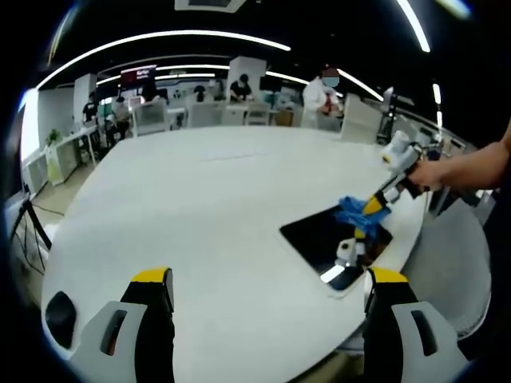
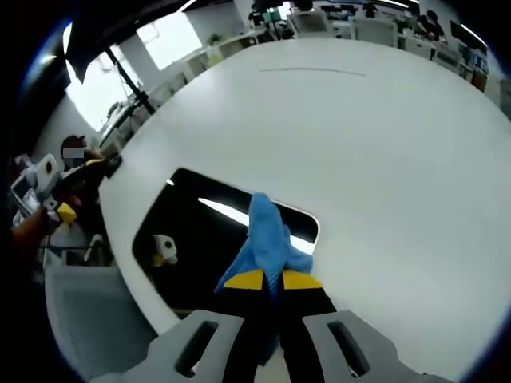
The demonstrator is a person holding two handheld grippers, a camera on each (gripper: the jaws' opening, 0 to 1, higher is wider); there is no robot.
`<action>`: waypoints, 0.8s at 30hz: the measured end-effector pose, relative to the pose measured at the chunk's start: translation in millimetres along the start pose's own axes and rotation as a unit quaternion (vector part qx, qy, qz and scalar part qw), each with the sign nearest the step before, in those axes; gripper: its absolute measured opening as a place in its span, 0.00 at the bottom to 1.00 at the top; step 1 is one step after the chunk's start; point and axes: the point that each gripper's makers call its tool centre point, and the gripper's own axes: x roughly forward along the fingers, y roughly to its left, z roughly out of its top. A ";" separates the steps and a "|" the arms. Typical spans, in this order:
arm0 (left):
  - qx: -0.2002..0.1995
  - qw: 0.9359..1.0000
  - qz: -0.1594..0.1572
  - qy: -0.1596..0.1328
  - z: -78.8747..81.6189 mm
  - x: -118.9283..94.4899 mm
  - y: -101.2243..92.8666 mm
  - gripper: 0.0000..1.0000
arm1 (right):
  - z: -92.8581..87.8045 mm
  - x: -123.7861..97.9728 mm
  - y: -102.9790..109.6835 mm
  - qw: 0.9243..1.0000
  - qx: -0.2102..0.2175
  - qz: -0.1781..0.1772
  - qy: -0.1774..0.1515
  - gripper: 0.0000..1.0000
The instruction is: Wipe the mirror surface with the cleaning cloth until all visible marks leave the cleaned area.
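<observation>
A dark rectangular mirror lies flat near the edge of the white round table; it reflects ceiling lights and a gripper. My right gripper is shut on a blue cleaning cloth, whose free end rests on the mirror's right part. In the left gripper view the mirror lies at the right, with the cloth on its far end held by the right gripper in a person's hand. My left gripper stands open above the table, well left of the mirror, holding nothing.
A grey chair stands by the table's edge beside the mirror. Desks, chairs and several people are in the background. A tripod stands on the floor at the left.
</observation>
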 end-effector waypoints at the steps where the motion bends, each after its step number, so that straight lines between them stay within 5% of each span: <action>1: -0.001 1.000 0.000 0.000 -0.5 0.1 -0.4 1.00 | -0.4 -0.7 -0.5 1.000 0.001 -0.001 0.000 0.01; 16: -0.003 1.000 -0.003 -0.001 -1.4 4.6 -6.3 1.00 | -3.3 -1.1 -2.4 1.000 -0.009 -0.012 -0.019 0.01; 24: -0.003 1.000 -0.005 -0.003 -1.7 2.7 -10.3 1.00 | -18.9 -6.5 14.6 0.999 -0.012 -0.034 -0.026 0.01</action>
